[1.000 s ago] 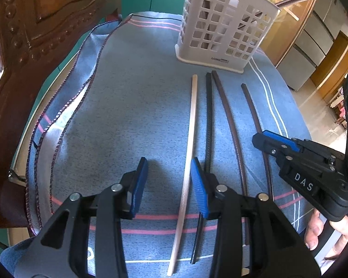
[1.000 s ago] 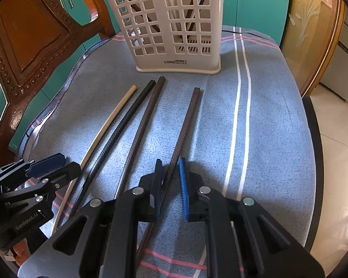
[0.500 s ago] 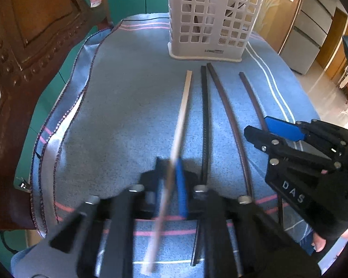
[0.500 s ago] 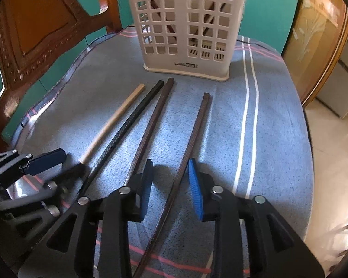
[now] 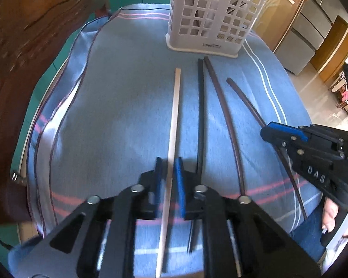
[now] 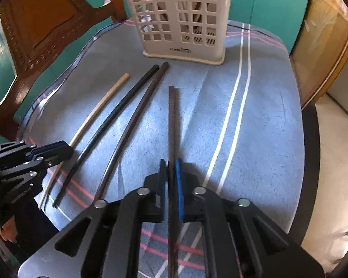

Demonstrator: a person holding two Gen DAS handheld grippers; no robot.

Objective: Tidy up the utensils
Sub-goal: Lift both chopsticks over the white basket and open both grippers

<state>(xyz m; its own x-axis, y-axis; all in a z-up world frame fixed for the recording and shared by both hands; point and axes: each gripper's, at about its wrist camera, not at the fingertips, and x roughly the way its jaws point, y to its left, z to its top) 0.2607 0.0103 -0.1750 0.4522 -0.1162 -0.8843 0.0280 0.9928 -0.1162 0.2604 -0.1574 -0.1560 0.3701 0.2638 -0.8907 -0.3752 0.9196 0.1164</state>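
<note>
Several chopsticks are spread over a blue cloth in front of a white lattice utensil basket, also in the right wrist view. My left gripper is shut on a light wooden chopstick, which points toward the basket. My right gripper is shut on a dark brown chopstick and holds its far end lifted off the cloth. A black chopstick and another dark brown chopstick lie between them on the cloth.
A carved wooden chair stands at the table's left. The basket holds some dark sticks. The cloth has white stripes on the right, and the table edge drops to a tiled floor.
Both grippers were open over their chopsticks and have closed on them. The right-hand dark chopstick has swung to point straight ahead with its far end raised.
</note>
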